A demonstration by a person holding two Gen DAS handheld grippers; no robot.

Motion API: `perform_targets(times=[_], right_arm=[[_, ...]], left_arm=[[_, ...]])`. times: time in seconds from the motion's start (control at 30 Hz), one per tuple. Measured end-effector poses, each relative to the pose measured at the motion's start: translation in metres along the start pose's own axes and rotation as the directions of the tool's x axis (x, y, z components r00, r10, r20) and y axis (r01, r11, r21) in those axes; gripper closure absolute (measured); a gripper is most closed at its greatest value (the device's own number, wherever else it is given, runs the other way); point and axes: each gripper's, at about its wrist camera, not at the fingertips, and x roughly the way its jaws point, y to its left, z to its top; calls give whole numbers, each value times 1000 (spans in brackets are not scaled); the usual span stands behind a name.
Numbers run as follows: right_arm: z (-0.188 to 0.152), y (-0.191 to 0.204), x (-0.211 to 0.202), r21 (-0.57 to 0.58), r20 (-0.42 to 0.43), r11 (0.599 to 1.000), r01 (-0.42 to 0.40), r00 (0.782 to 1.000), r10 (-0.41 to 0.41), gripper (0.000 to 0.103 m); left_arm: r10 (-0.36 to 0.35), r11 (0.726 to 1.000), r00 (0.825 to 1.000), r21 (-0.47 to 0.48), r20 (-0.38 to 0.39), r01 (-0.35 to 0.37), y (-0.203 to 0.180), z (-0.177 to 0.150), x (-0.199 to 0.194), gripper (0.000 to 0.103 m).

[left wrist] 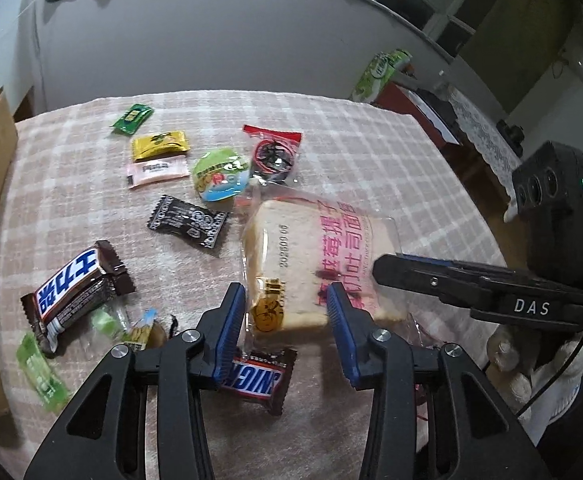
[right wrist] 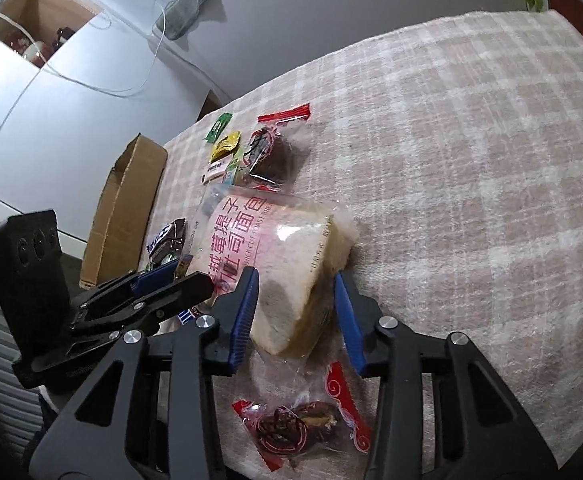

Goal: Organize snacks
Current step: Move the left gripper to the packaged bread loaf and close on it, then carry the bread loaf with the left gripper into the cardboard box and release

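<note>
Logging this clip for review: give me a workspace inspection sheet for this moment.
Surface: checked cloth, flat.
Job's things: bagged bread, Snickers bars, jelly cup, dates packet and small sweets, scattered; cardboard box at the cloth's edge.
Clutter: nothing seen.
Grippers: left gripper and right gripper each closed on the bread's near end.
Cables: white cord on the cabinet.
Surroundings: grey wall, white cabinet.
</note>
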Motion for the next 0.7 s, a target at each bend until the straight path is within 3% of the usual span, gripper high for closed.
perform_targets(times=[0.37, 0.7], right_arm=[[0, 14, -6, -40, 10, 998, 37, 999, -37, 63], [11, 74, -24, -159, 59, 987, 15, 998, -6, 63]], left_arm=[[22, 1000, 998, 20, 52, -23, -7, -2, -13, 62], [82, 997, 980, -19, 183, -80, 16, -3, -77, 62]])
